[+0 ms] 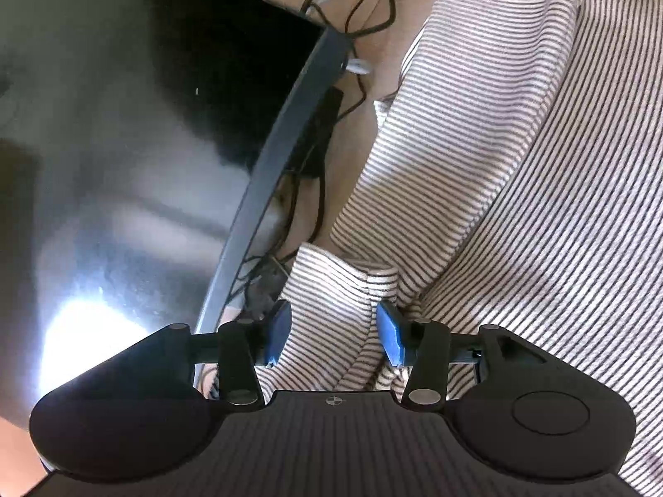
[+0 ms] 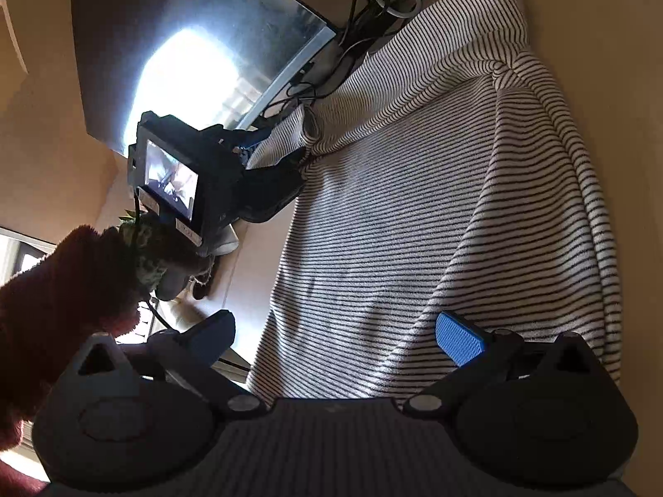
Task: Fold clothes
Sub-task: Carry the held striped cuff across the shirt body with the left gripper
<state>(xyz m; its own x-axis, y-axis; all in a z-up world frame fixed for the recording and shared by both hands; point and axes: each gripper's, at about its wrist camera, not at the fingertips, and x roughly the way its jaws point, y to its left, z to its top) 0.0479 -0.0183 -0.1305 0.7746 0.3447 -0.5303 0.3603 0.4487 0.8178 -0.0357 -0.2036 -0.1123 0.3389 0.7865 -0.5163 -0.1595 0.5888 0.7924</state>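
Note:
A white top with thin dark stripes (image 1: 518, 207) lies spread on a beige table (image 1: 352, 132). My left gripper (image 1: 335, 333) stands open, its blue pads on either side of a bunched sleeve end (image 1: 331, 285) without pressing it. In the right wrist view the same top (image 2: 393, 227) fills the middle, one sleeve folded along its right side. My right gripper (image 2: 337, 337) is open wide over the top's near edge, with cloth beneath the gap and nothing pinched. The left gripper (image 2: 265, 153) shows at the top's far left corner.
A dark curved monitor (image 1: 124, 124) stands close on the left, its lower edge beside the left gripper. Black and white cables (image 1: 364, 4) tangle on the table behind the top. A dark red fuzzy sleeve (image 2: 62, 290) reaches in from the left.

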